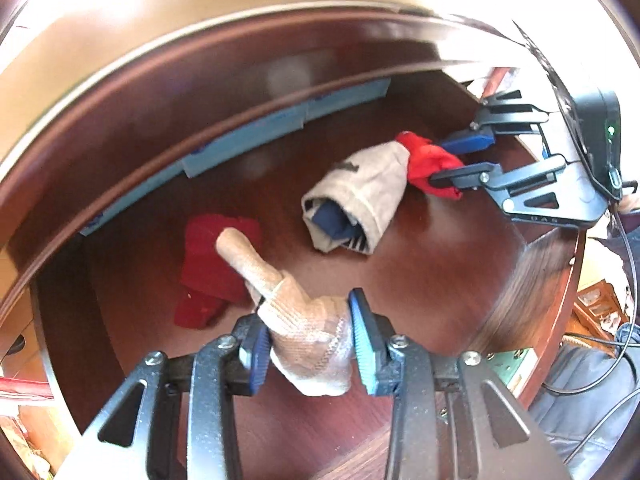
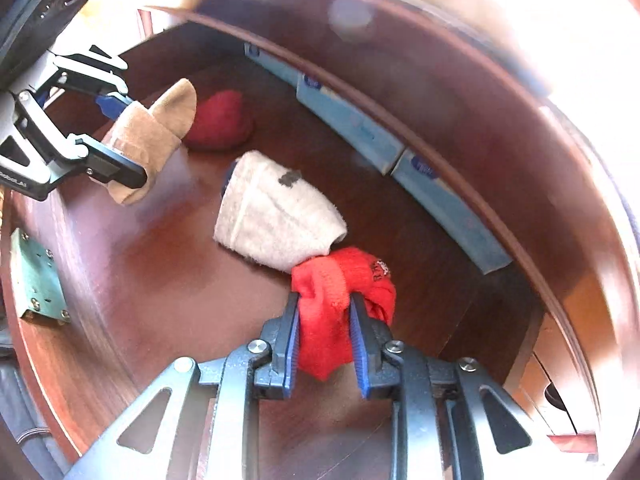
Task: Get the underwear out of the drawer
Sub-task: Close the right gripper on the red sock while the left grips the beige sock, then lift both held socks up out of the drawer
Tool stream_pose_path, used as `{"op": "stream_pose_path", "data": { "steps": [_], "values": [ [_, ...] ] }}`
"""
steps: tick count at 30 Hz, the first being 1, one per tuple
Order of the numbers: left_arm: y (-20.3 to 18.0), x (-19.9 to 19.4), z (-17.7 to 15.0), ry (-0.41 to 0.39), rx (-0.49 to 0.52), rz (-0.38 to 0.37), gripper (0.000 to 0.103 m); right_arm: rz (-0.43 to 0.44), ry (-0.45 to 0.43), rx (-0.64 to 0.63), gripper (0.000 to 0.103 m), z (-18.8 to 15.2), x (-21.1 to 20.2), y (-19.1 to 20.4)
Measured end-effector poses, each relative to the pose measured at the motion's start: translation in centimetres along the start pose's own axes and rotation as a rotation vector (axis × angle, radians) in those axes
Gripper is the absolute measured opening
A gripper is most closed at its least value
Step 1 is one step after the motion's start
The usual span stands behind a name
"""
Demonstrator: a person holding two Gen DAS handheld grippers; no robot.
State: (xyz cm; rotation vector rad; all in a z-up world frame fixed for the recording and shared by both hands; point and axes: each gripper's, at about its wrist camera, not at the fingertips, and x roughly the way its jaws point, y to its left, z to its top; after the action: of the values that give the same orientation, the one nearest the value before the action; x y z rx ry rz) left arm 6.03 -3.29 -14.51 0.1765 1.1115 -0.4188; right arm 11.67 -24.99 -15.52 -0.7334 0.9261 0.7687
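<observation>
The left claw (image 1: 308, 344) is clamped on a tan knitted piece (image 1: 296, 320), ribbed and tube-shaped, lifted clear of the glossy red-brown floor of the drawer (image 1: 420, 272). The right claw (image 2: 324, 344) is clamped on a bright red knit bundle (image 2: 340, 300), crumpled and soft, which touches a beige fuzzy roll (image 2: 276, 216) just ahead of it. Only the left wrist view shows that roll's open end, with dark navy cloth (image 1: 332, 220) tucked inside; only the right wrist view shows a dark mark on its top and a green metal plate (image 2: 38, 276) on the drawer's side. A dark red folded cloth (image 1: 212, 268) lies beyond the left claw. Flat pale blue boxes (image 2: 352, 124) line the far wall.
</observation>
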Motion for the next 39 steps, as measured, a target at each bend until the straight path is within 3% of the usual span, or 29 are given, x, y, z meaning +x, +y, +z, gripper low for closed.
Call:
{"op": "stream_pose_path", "data": {
  "steps": [10, 31, 39],
  "values": [
    [1.1, -2.8, -0.5, -0.104, -0.033, 0.042, 0.034, -0.052, -0.176, 0.039, 0.025, -1.4, -4.4, -0.3],
    [1.9, -6.3, -1.5, -0.306, -0.028, 0.122, 0.033, 0.021, -0.442, 0.013, 0.025, -3.1, -10.4, 4.1],
    [2.1, -7.4, -2.1, -0.413, -0.053, 0.133, 0.033, 0.019, -0.591, 0.063, 0.025, -5.0, -12.3, 3.0]
  ]
}}
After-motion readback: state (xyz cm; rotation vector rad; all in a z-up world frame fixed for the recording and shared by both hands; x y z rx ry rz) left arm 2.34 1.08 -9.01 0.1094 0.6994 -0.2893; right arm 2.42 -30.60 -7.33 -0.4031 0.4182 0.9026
